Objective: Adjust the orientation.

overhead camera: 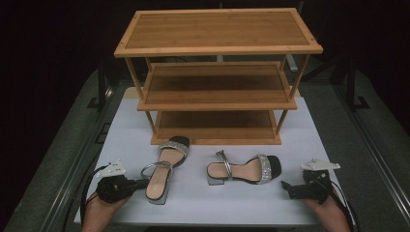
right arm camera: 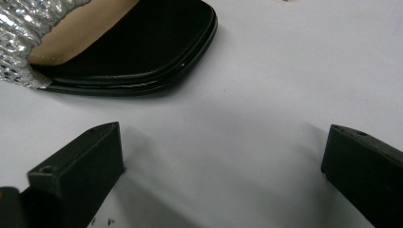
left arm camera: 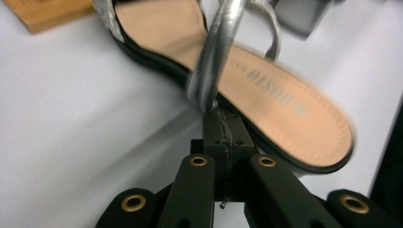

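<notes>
Two silver-strapped sandals with tan insoles lie on the white table [overhead camera: 126,140]. The left sandal [overhead camera: 159,182] [left arm camera: 271,90] points its toe at the rack. My left gripper [overhead camera: 143,183] [left arm camera: 222,118] sits at its heel side, jaws pressed together at the base of the silver ankle strap [left arm camera: 216,52]. The right sandal [overhead camera: 244,170] lies crosswise, its black toe [right arm camera: 142,42] towards my right gripper [overhead camera: 285,185] [right arm camera: 222,130]. That gripper stands open just short of the toe with only bare table between its jaws.
A three-tier wooden shoe rack [overhead camera: 217,104] stands behind the sandals, all shelves bare; one corner of its base [left arm camera: 43,14] is close to the left sandal's toe. The table's front edge lies just behind both hands, and dark floor surrounds the table.
</notes>
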Demonstrator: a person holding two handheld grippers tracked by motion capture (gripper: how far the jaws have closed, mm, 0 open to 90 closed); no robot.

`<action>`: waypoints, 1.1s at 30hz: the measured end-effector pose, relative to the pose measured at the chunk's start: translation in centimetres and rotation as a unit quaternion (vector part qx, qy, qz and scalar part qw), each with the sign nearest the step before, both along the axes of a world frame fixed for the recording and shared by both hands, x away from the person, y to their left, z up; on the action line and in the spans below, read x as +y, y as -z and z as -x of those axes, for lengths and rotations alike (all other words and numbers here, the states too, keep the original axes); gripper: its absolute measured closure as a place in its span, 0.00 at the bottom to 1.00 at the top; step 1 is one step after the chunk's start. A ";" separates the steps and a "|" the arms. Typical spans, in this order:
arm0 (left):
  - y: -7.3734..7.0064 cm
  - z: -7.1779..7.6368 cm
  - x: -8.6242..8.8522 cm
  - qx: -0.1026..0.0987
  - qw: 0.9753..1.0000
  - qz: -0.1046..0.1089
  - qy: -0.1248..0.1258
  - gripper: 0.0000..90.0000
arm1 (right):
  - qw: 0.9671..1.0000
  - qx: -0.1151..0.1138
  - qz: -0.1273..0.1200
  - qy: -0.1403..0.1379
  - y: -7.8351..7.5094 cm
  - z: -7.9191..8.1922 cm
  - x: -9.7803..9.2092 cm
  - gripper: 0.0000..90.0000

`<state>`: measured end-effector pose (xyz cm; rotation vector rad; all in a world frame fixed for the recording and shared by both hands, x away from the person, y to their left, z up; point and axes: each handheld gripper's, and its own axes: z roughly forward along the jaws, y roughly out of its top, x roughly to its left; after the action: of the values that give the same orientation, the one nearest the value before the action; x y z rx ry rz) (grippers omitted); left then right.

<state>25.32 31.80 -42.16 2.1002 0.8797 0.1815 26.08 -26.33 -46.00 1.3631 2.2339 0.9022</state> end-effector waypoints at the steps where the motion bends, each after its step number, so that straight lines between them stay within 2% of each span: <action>1: -0.1 0.1 0.0 -0.002 1.000 0.002 -0.001 1.00 | 1.000 0.000 0.000 0.000 0.0 0.0 0.0 0.00; 6: -0.6 0.8 0.3 -0.019 1.000 0.018 -0.001 1.00 | 1.000 0.000 0.000 0.001 0.0 0.0 0.0 0.00; 12: -0.8 1.1 1.0 -0.022 0.999 0.030 -0.020 0.77 | 1.000 0.000 0.000 0.000 0.0 0.0 0.0 0.00; 13: -0.8 1.1 1.1 -0.023 0.999 0.032 -0.025 0.77 | 1.000 0.000 0.000 0.000 0.0 0.0 0.0 0.00; 14: -0.8 0.9 1.3 -0.025 0.998 0.034 -0.038 0.73 | 1.000 0.000 0.000 0.000 0.0 0.0 0.0 0.00; 17: -0.8 0.8 1.4 -0.026 0.998 0.039 -0.044 0.71 | 1.000 0.000 0.000 0.000 0.0 0.0 0.0 0.00; 18: -0.8 0.6 1.3 -0.025 0.998 0.050 -0.040 0.71 | 1.000 0.000 0.000 0.000 0.0 0.0 0.0 0.00; 22: -0.6 0.1 0.7 -0.028 0.998 0.046 -0.031 0.77 | 1.000 0.000 0.000 0.000 0.0 0.0 0.0 0.00; 24: -0.9 -0.1 0.4 -0.036 0.998 0.033 -0.027 0.95 | 1.000 0.000 0.000 0.000 0.0 0.0 0.0 0.00; 28: -1.1 -0.3 0.4 -0.036 0.999 0.026 -0.025 0.96 | 1.000 0.000 0.000 0.000 0.0 0.0 0.0 0.00; 33: -1.2 -0.4 1.5 -0.040 0.998 0.021 -0.044 0.96 | 1.000 0.000 0.000 0.000 0.0 0.0 0.0 0.00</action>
<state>25.72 33.34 -40.94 2.0032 0.9205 0.2891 26.06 -26.32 -46.00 1.3629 2.2334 0.9020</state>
